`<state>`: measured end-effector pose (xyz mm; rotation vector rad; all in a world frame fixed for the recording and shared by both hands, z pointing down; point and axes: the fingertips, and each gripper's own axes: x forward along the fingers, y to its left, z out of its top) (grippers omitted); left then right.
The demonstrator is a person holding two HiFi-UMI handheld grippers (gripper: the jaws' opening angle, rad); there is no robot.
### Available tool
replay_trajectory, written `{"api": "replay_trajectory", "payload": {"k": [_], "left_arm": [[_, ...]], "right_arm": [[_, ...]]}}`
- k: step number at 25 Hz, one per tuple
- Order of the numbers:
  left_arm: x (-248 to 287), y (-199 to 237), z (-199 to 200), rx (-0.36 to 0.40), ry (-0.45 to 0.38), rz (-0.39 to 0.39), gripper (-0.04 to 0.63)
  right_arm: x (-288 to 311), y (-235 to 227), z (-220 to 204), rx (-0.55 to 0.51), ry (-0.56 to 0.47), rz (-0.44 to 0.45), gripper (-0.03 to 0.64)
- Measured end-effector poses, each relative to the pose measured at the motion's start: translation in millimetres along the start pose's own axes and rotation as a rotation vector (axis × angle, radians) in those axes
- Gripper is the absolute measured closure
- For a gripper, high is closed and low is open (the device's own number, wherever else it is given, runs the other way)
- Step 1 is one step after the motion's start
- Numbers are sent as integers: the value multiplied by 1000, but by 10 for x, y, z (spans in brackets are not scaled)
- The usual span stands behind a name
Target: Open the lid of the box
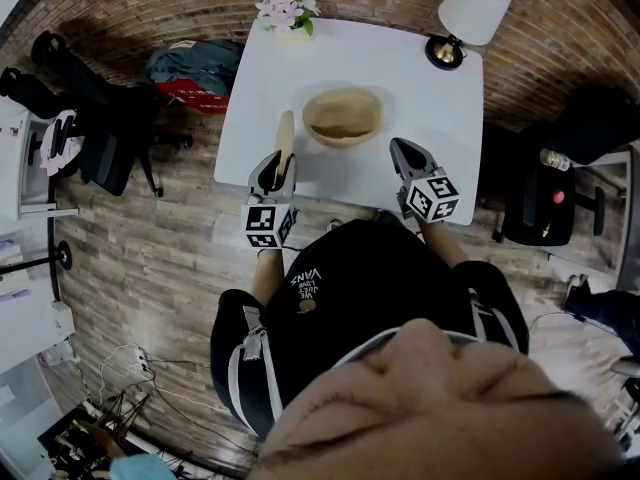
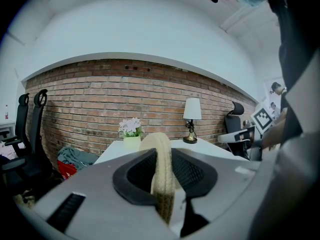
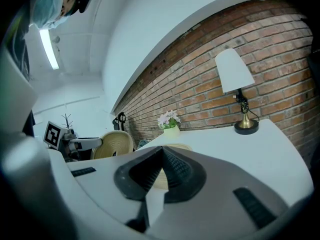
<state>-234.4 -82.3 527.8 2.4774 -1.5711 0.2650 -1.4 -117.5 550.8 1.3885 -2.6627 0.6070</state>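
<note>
2 grippers sit at the near edge of the white table (image 1: 400, 68). My left gripper (image 1: 273, 171) is pinching the woven lid (image 1: 285, 136) by its rim. The lid stands upright on edge, off the box, and pokes out past the jaws. My right gripper (image 1: 408, 156) is pressed together with nothing in it. The box (image 1: 342, 116) sits open mid-table, between the 2 grippers and a bit further from me, apart from both. For room to move, there is bare tabletop ahead of the right gripper up to the lamp (image 1: 470, 13) at the far right corner. A flower pot (image 1: 288, 13) sits at the far edge on the left. The left gripper is near the table's left edge. Past that edge comes floor (image 1: 150, 268), then a pile of cloth (image 1: 195, 68) and black office chairs (image 1: 100, 128) by the brick wall (image 2: 100, 99). 1 more black chair (image 1: 545, 193) stands just off the table's right edge. Only the head view gives the layout and the open box from above. The left gripper view hides the box but shows the lid edge-on, clamped between both jaws. The right gripper view shows its own jaws meeting, with the box rim just behind them. It also shows the lid's coiled flat face, which the other 2 views don't.
</note>
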Motion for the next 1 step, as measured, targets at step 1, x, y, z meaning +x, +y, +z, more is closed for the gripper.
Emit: {"api": "replay_trajectory", "payload": {"k": [1], "left_arm": [[4, -4, 5, 1, -1, 0, 494]], "right_arm": [[1, 0, 3, 0, 0, 0, 614]]}}
